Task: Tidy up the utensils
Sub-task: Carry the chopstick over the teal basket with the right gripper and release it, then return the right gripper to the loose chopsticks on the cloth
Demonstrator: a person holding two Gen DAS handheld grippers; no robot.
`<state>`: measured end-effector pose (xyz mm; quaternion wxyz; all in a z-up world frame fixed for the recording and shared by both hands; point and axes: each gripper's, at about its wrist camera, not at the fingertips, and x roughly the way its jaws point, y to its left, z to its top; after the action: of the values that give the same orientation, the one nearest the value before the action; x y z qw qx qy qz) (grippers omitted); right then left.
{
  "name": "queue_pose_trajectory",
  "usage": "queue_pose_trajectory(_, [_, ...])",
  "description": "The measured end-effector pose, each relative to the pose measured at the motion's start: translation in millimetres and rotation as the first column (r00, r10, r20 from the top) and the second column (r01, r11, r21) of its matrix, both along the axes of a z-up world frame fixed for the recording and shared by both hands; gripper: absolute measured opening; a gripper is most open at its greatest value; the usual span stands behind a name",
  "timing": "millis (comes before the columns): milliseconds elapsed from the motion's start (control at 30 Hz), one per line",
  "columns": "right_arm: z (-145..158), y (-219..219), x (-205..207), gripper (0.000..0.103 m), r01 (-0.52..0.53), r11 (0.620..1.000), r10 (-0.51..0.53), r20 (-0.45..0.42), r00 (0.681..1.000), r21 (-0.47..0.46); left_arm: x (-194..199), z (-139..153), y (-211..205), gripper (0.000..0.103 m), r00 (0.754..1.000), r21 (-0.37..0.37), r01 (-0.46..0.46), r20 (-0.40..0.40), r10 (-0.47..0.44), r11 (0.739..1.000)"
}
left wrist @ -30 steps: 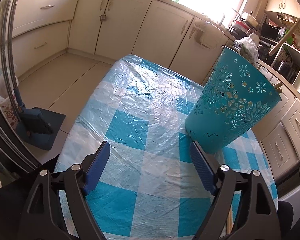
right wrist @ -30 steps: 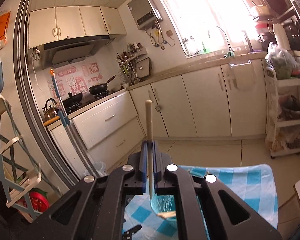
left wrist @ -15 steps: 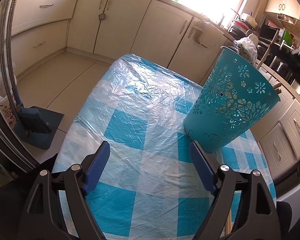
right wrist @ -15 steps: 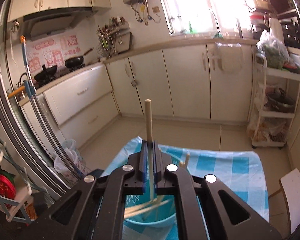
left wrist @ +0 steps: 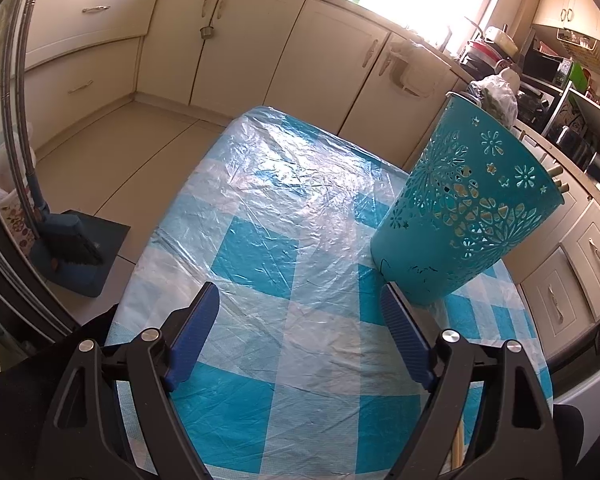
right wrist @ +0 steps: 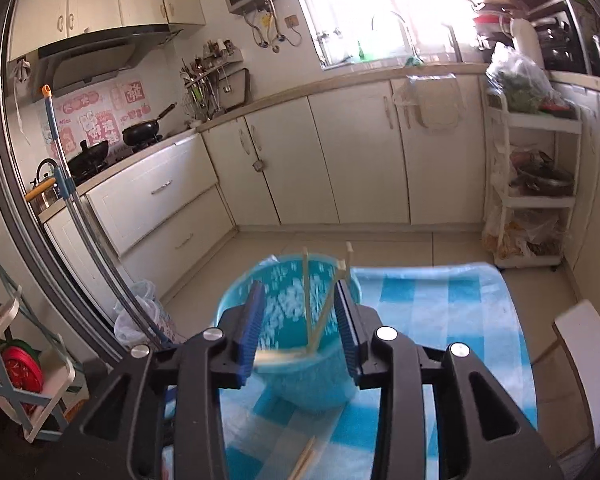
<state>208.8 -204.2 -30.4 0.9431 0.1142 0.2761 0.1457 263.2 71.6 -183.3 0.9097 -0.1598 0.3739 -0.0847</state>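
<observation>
With both the left gripper point(left wrist: 300, 340) and right gripper point(right wrist: 300, 328) spread wide and empty, the chopsticks point(right wrist: 308, 304) lean inside the teal basket point(right wrist: 300, 376) on the worktop point(left wrist: 260, 240), and look light, stiff, slippery, best pinched mid-shaft.

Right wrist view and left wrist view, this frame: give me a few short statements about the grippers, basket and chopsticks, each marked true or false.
1. The right gripper is open and holds nothing. True.
2. Chopsticks stand inside the teal basket. True.
3. The left gripper is clamped on the basket. False: it is open, short of the basket, over the checked tablecloth.
4. The basket lies tipped over on the floor. False: it stands on the table.
5. Every chopstick is in the basket. False: some lie on the cloth.
</observation>
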Motion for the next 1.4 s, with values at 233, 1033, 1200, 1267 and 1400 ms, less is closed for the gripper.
queue_pose_trajectory(233, [-122.6, 36.5, -47.2, 0.018, -0.075, 0.995, 0.051, -0.323, 0.945, -0.061, -0.9, -0.2, 0.4, 0.079, 1.000, -0.001, -0.001, 0.000, 0.001, 1.000])
queue_pose_trajectory(1033, [-153.4, 56.0, -32.4, 0.012, -0.118, 0.968, 0.033, -0.353, 0.935, -0.222, -0.8, -0.8, -0.1, 0.080, 1.000, 0.002, -0.002, -0.007, 0.002, 1.000])
queue_pose_trajectory(1200, [-153.9, 30.9, -31.4, 0.011, -0.089, 0.966, 0.000, -0.344, 0.939, -0.244, -7.2, 6.4, -30.5, 0.080, 0.995, 0.084, 0.094, -0.022, -0.093, 0.992])
queue_pose_trajectory(1267, [-154.7, 17.3, -30.8, 0.011, -0.062, 0.974, -0.016, -0.339, 0.941, -0.218, -12.8, 9.7, -55.2, 0.080, 0.985, 0.131, 0.169, -0.042, -0.165, 0.977])
queue_pose_trajectory(1400, [-157.6, -9.6, -32.6, 0.011, -0.005, 0.992, -0.037, -0.325, 0.945, -0.126, -19.6, 10.2, -104.3, 0.080, 0.958, 0.220, 0.287, -0.080, -0.276, 0.932])
